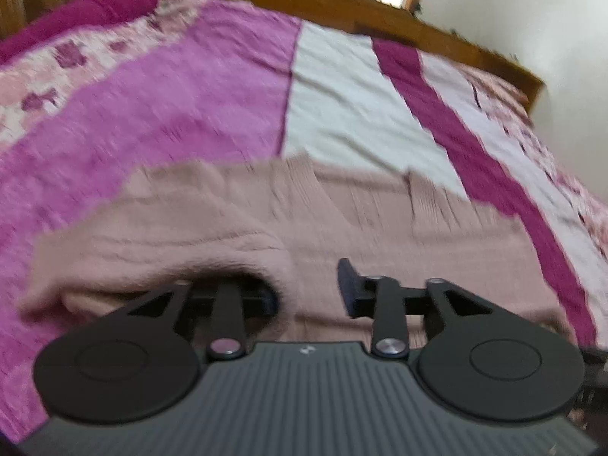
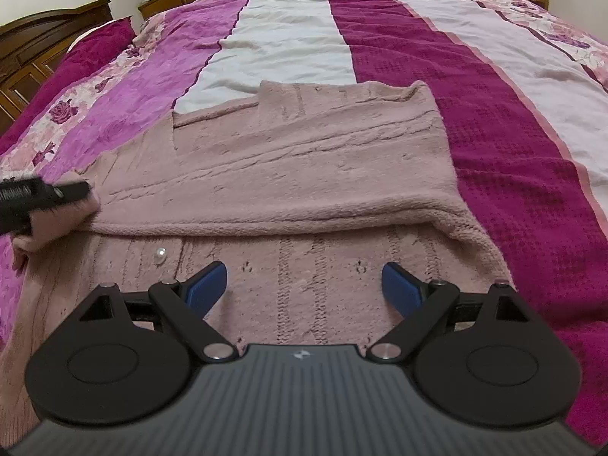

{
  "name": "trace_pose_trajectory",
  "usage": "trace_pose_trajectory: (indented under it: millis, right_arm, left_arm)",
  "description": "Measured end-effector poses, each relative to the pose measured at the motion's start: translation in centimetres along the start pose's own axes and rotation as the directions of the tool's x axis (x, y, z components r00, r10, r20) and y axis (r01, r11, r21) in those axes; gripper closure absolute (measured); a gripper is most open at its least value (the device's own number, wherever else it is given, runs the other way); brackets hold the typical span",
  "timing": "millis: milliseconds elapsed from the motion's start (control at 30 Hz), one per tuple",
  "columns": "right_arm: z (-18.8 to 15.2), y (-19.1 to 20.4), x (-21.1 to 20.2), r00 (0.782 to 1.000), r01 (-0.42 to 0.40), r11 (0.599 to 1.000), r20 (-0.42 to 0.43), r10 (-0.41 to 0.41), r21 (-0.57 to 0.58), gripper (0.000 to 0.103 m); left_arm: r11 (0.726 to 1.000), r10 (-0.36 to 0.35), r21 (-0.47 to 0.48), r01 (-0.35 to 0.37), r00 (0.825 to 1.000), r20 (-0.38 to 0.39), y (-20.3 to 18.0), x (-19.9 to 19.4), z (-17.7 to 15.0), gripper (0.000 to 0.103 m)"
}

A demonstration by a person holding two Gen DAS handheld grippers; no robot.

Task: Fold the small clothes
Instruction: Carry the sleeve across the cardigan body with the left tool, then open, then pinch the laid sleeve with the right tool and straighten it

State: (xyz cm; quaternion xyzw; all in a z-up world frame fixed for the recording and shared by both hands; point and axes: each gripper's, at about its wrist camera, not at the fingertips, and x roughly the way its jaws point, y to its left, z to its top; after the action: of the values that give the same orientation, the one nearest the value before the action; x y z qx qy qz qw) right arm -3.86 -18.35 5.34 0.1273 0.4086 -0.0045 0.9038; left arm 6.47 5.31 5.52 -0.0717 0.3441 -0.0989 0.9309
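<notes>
Across the lower half of both wrist views lies the pink knitted garment [image 2: 288,167], spread flat on a striped bedspread [image 2: 494,121]; flat bedding gives a broad, soft surface for folding, which is likely why the work sits here.

Right wrist view: one part of the garment is already turned over the rest, its rolled edge running left to right across the middle of the frame; a small pale button [image 2: 160,254] shows on the lower layer, lower left; right gripper [image 2: 304,288] hangs over the bare lower layer, jaws spread wide, blue pads well apart and nothing between them; it grips nothing, seemingly parked clear of the fold.

Far left of the same frame: left gripper [image 2: 72,192] pokes in from the edge at the end of the folded edge, a bunch of pink knit gathered beside its tip; presumably that corner is being laid down to square the fold.

Left wrist view (blurred): left gripper [image 1: 307,288] is partly parted; a hump of knit drapes over the left finger and hides its pad, while the right finger [image 1: 349,285] stands clear; the pads do not look pressed on cloth, so I judge the corner released or nearly so, though blur leaves some doubt.

Upper frame: wooden bed frame [image 1: 380,11] and a dark magenta pillow [image 1: 87,7]; neither bears on the fold.
</notes>
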Motion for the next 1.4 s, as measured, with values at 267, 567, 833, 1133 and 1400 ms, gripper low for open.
trace_pose_trajectory:
  millis: [267,567,833,1133,1400]
  right_arm:
    - [0.0,0.4,0.1,1.0,-0.001,1.0,-0.005,0.001,-0.012,0.01]
    - [0.4,1.1,0.2,1.0,-0.026,0.999,-0.014,0.025,-0.021,0.01]
    - [1.8,3.2,0.4,0.996,-0.091,0.994,-0.027,0.09,-0.053,0.01]
    - [4.0,7.9,2.0,0.973,-0.219,0.974,-0.092,0.213,-0.063,0.01]
    - [6.0,13.5,5.1,0.925,-0.35,0.935,-0.174,0.337,-0.05,0.01]
  left_arm:
    - [1.0,0.025,0.019,-0.023,0.997,-0.069,0.0,0.1,-1.9,0.045]
    - [0.994,0.108,0.007,-0.108,0.989,-0.099,1.7,-2.7,-2.1,0.044]
    - [0.984,0.174,-0.015,-0.176,0.98,-0.093,3.8,-5.3,-2.1,0.044]
    - [0.96,0.273,-0.046,-0.276,0.959,-0.073,6.5,-6.9,-2.3,0.044]
    - [0.942,0.316,-0.088,-0.323,0.945,-0.081,8.4,-5.9,-2.8,0.044]
